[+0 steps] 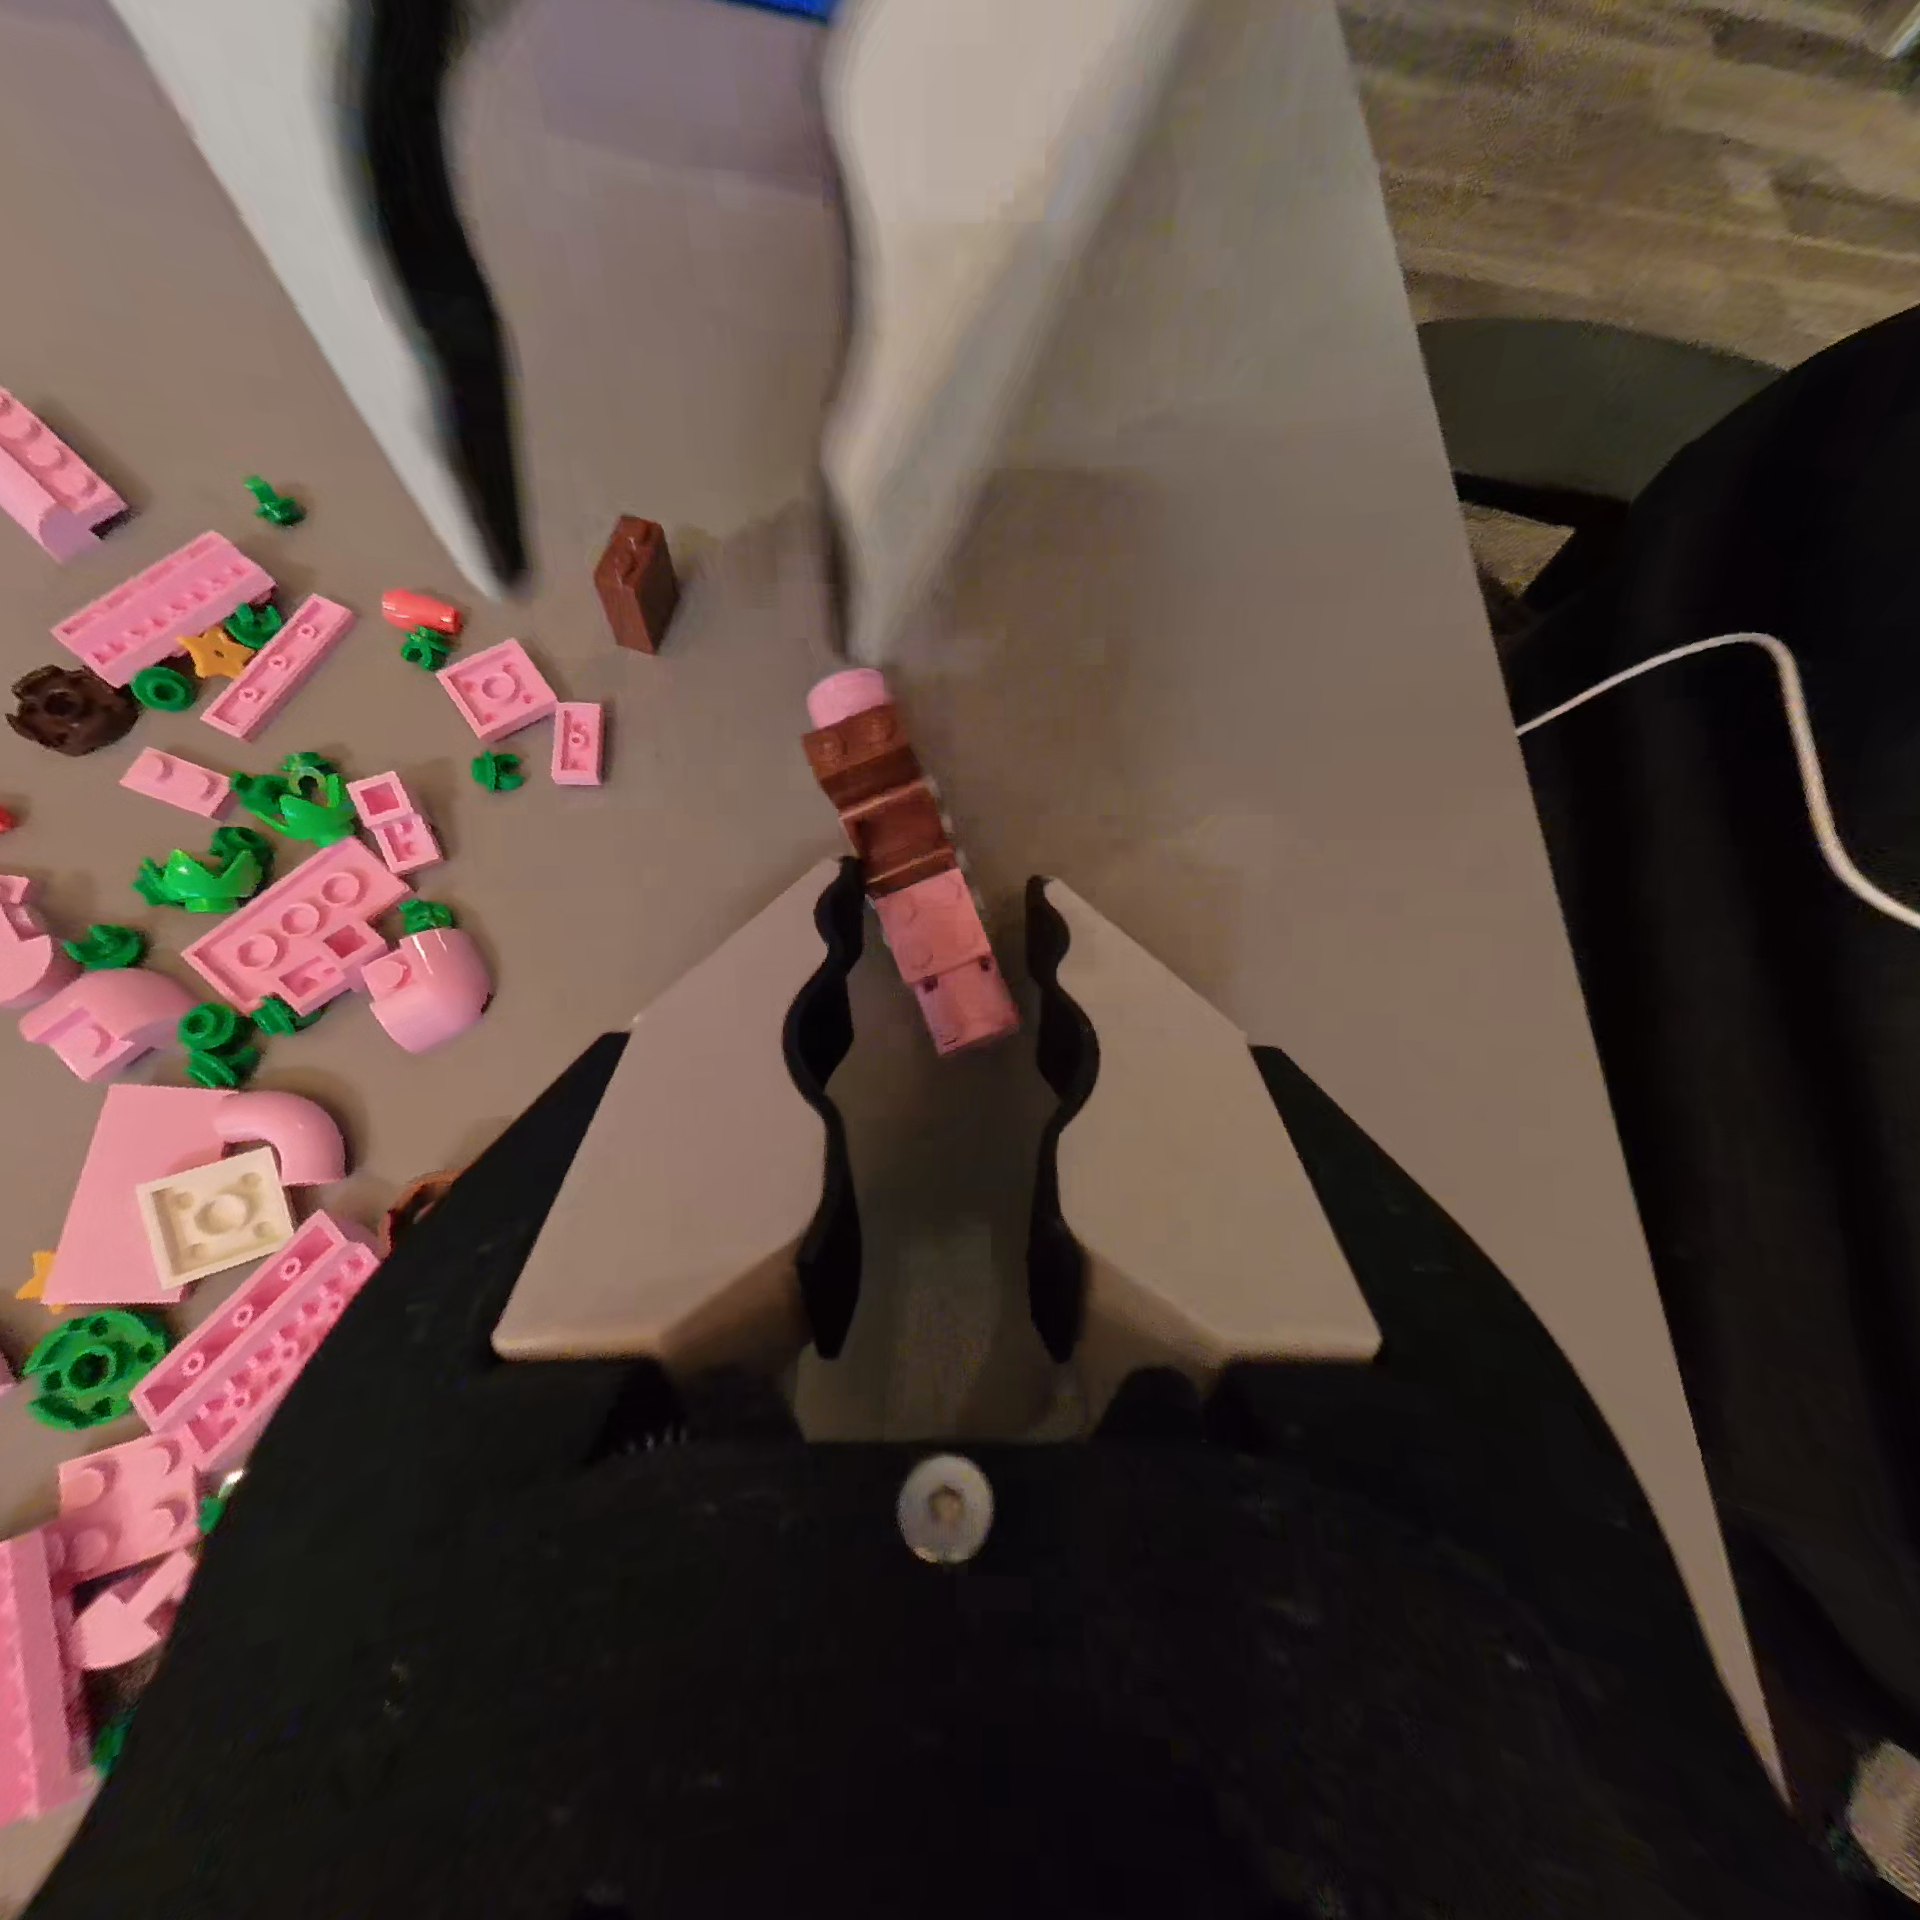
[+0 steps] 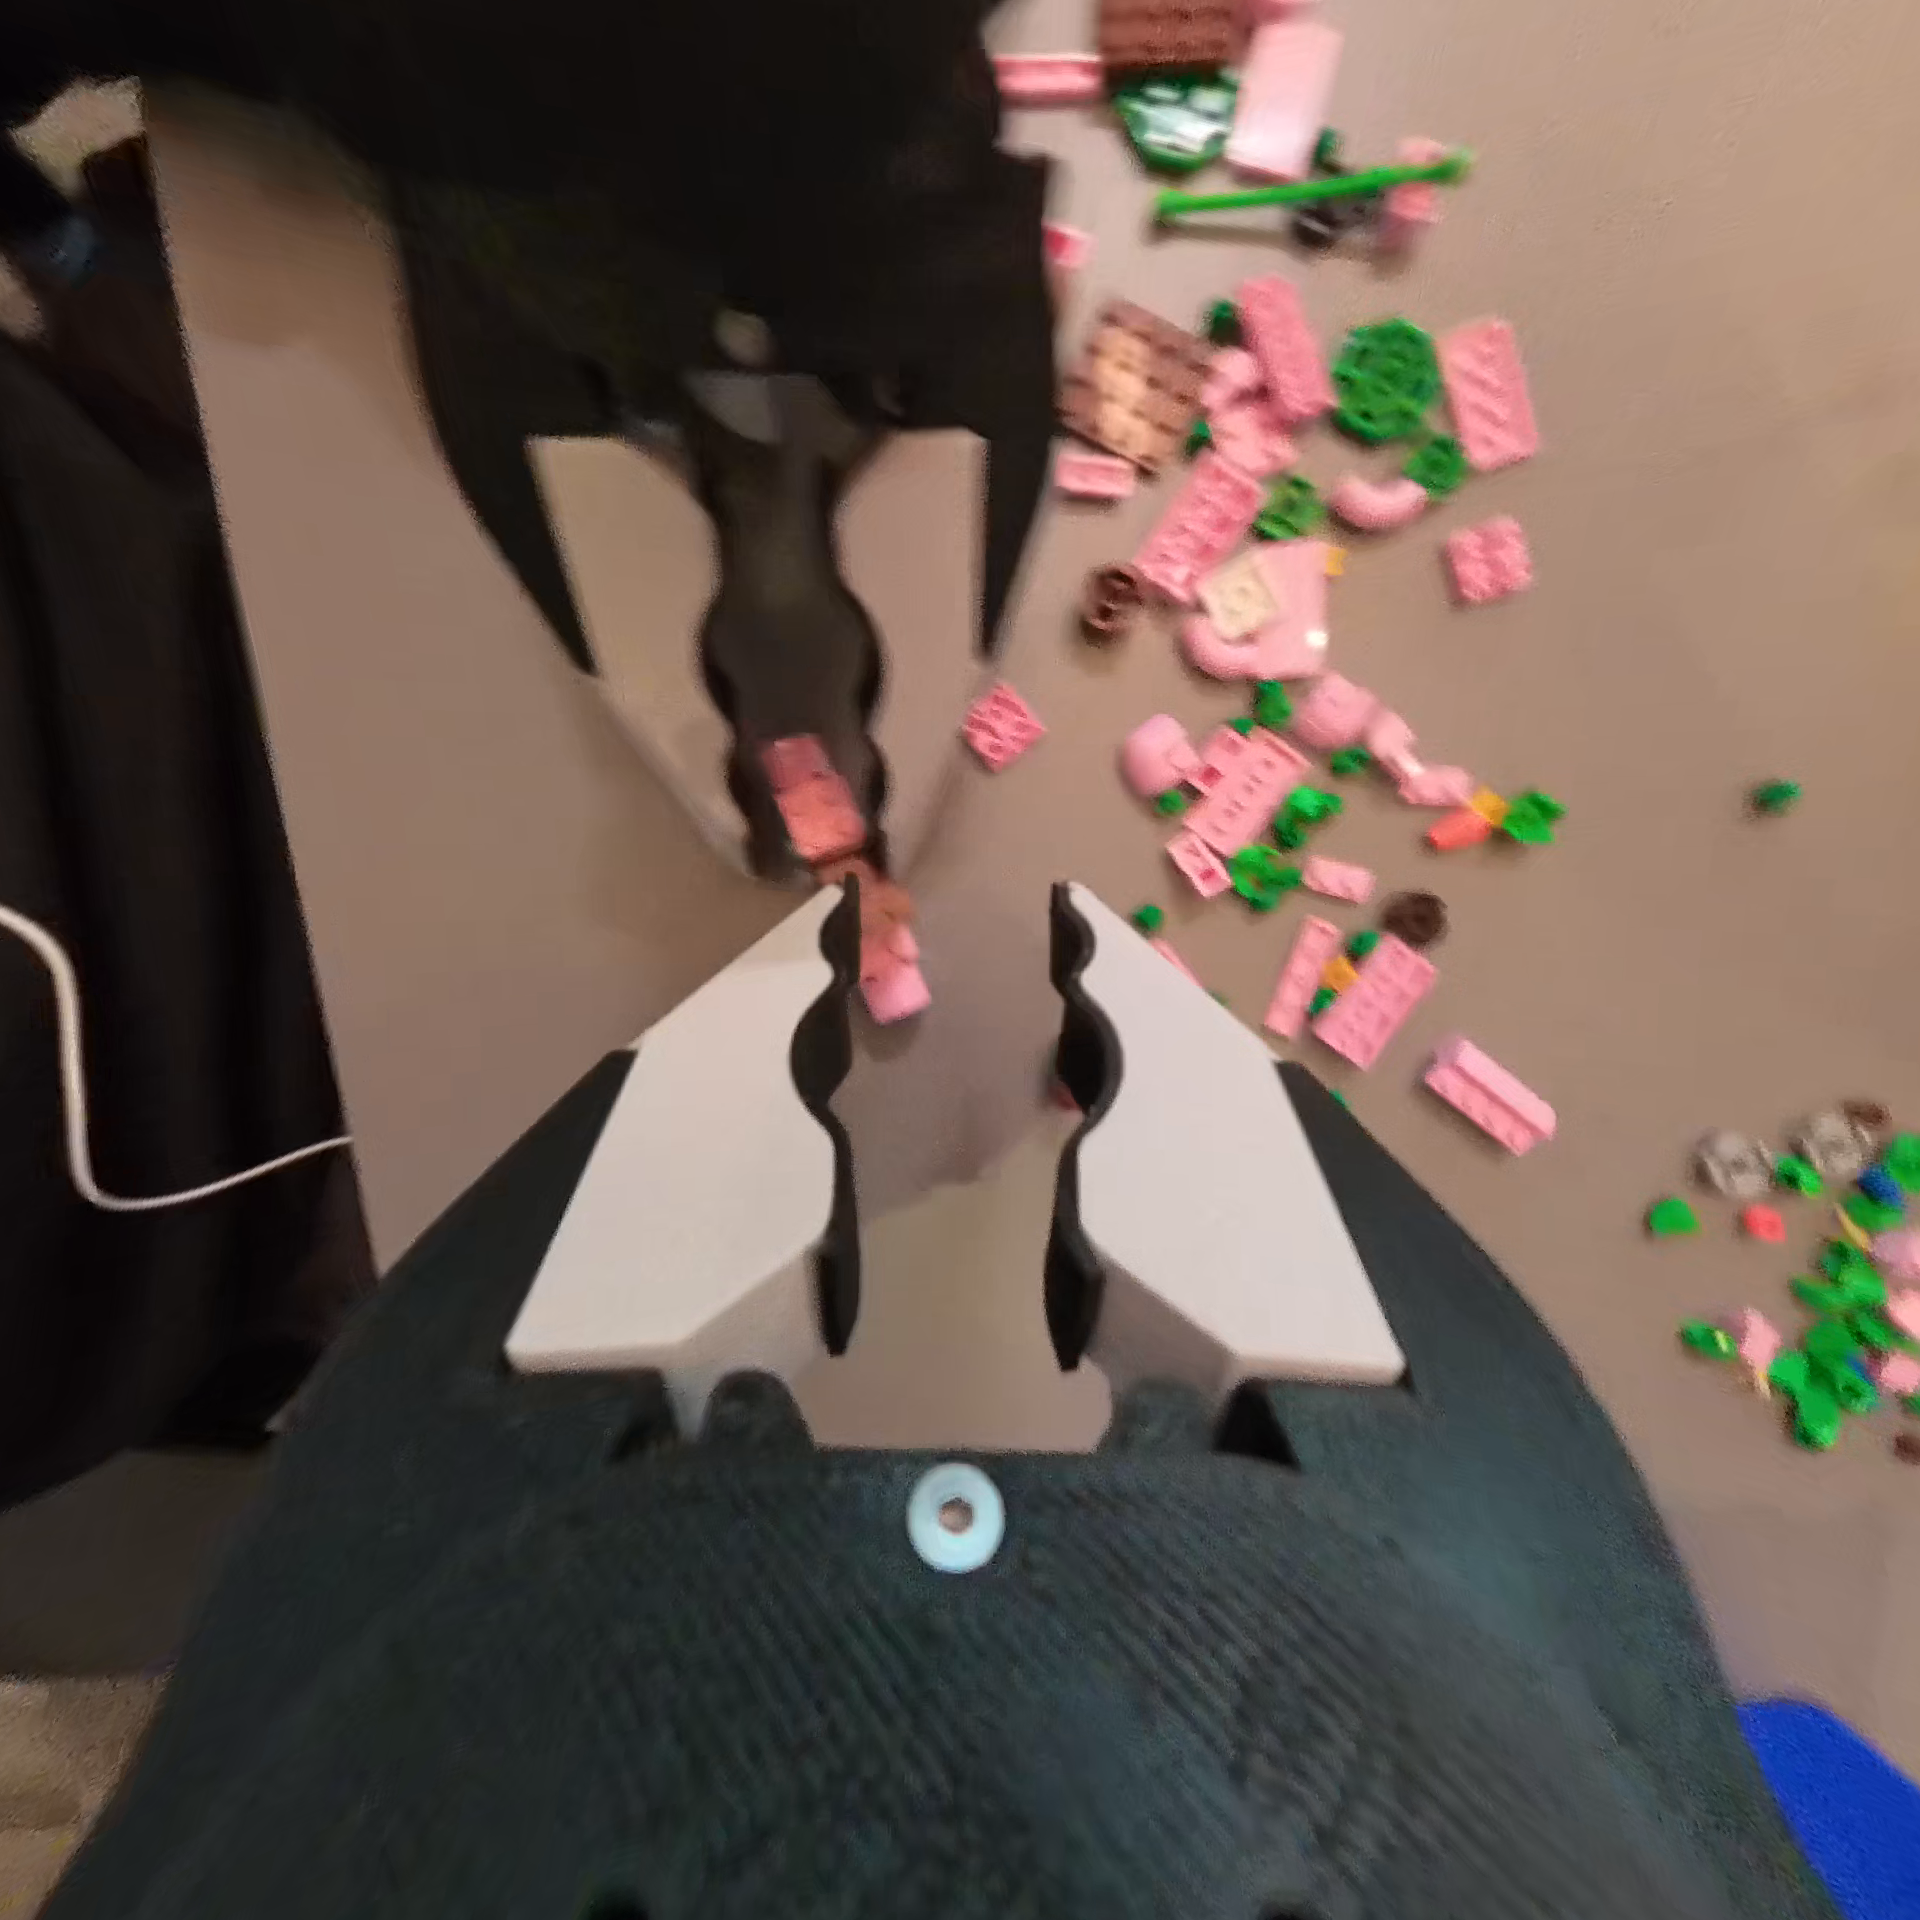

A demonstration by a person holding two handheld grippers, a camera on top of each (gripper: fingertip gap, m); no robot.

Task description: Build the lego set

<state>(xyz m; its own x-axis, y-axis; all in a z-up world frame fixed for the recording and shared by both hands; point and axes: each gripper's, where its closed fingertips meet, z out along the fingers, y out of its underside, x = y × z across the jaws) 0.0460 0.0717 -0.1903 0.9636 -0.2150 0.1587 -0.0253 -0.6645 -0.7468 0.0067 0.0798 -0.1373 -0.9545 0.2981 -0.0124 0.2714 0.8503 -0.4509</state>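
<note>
**Left wrist view — brick stack between spread fingers**

Found on the grey table (image 1: 1195, 727): the left gripper (image 1: 940, 894), fingers spread and not visibly pinching; likewise spread on the right gripper (image 2: 951, 904). Lay slanted between the left fingers, touching one tip: the pink-and-brown stack (image 1: 909, 862) — judged light, rigid, slick, apt to snap at its joints, so best gripped across flat sides near the middle. Showed only in the left wrist view: a loose brown brick (image 1: 636, 584). Caught only in the right: a green rod (image 2: 1309, 192).

The pink and brown brick stack (image 1: 902, 862) is smooth, faintly glossy plastic, like the loose pink bricks (image 1: 296, 930) nearby. The tabletop (image 1: 1195, 727) looks matt grey. The right gripper (image 2: 954, 914) body shows rough, ridged black plastic.
</note>
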